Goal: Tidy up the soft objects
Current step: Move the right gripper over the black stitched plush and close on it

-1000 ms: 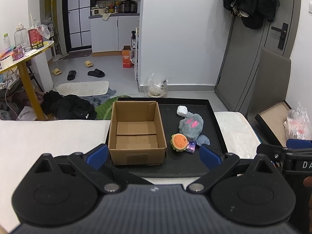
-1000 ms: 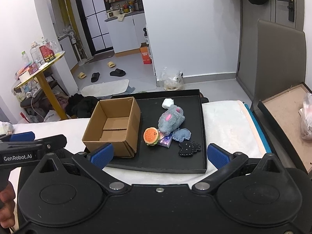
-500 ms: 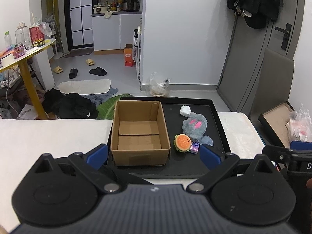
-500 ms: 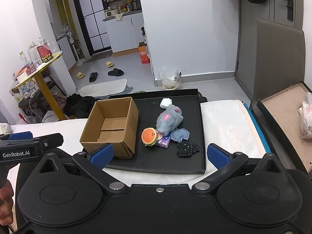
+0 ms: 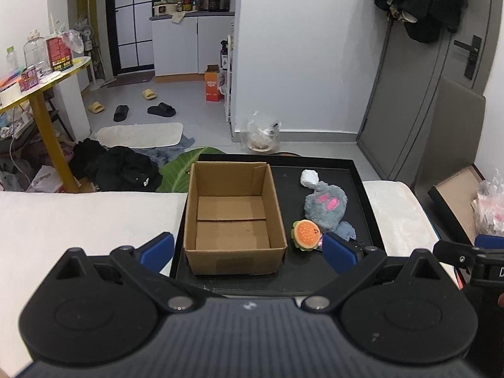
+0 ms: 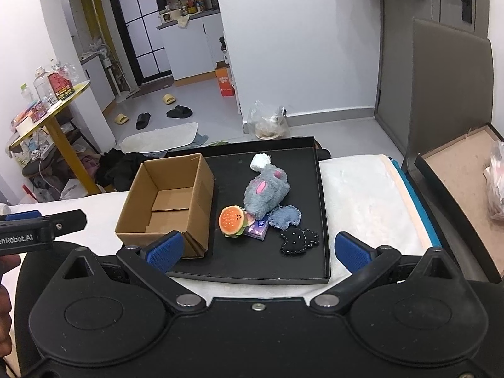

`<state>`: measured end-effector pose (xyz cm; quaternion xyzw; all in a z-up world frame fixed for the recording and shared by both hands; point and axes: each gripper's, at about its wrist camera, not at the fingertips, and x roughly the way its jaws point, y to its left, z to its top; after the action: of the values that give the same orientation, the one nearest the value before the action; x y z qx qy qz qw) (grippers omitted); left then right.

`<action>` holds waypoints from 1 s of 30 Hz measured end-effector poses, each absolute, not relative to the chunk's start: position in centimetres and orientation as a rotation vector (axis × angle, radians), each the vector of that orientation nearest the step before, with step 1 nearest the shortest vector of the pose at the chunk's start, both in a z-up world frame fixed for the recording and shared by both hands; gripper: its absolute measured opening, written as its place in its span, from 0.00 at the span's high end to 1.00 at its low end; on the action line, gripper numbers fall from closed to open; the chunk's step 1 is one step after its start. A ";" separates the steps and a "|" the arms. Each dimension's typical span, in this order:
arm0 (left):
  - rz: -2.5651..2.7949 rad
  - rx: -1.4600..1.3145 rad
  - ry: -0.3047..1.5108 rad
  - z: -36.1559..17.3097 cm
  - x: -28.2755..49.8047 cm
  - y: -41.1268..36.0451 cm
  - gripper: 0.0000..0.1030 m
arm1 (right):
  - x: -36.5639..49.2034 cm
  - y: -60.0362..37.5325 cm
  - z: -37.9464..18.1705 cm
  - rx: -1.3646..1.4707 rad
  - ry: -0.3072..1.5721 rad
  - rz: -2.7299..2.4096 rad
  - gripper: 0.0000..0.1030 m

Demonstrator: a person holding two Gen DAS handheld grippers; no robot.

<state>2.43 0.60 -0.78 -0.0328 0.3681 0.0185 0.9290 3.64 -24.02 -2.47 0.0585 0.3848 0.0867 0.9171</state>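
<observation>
A: Grippers first. We hold the left gripper point(image 5: 249, 245) and right gripper point(image 6: 256, 247) short of the black tray point(image 6: 321, 195), fingers spread wide on both, nothing between them.

B: Why spread?

A: We judge it's pre-grasp. The cardboard box point(image 6: 167, 201) sits empty on the tray's left, mouth up, so we can drop toys in.

B: Toys?

A: Beside the box: burger plush point(image 6: 232, 221), black felt piece point(image 6: 297, 241), then grey plush point(image 6: 266, 195), white lump point(image 6: 260, 161) farthest.
</observation>
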 end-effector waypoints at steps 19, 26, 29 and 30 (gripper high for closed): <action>0.098 -0.080 0.825 -4.6 7.1 4.0 0.04 | 8.1 -24.5 -6.1 0.199 0.848 0.144 0.00; 0.118 -0.087 0.853 -6.0 8.7 5.6 0.05 | 9.6 -25.0 -7.4 0.230 0.859 0.143 0.03; 0.124 -0.089 0.865 -6.6 9.4 6.3 0.05 | 10.2 -25.4 -7.9 0.244 0.865 0.132 0.05; 0.126 -0.090 0.867 -6.6 9.6 6.5 0.05 | 10.4 -25.6 -8.1 0.250 0.865 0.127 0.05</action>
<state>9.60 6.49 -6.58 -0.0434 0.4197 0.0612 0.9046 10.37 -25.58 -8.07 0.1207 0.4176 0.0614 0.8985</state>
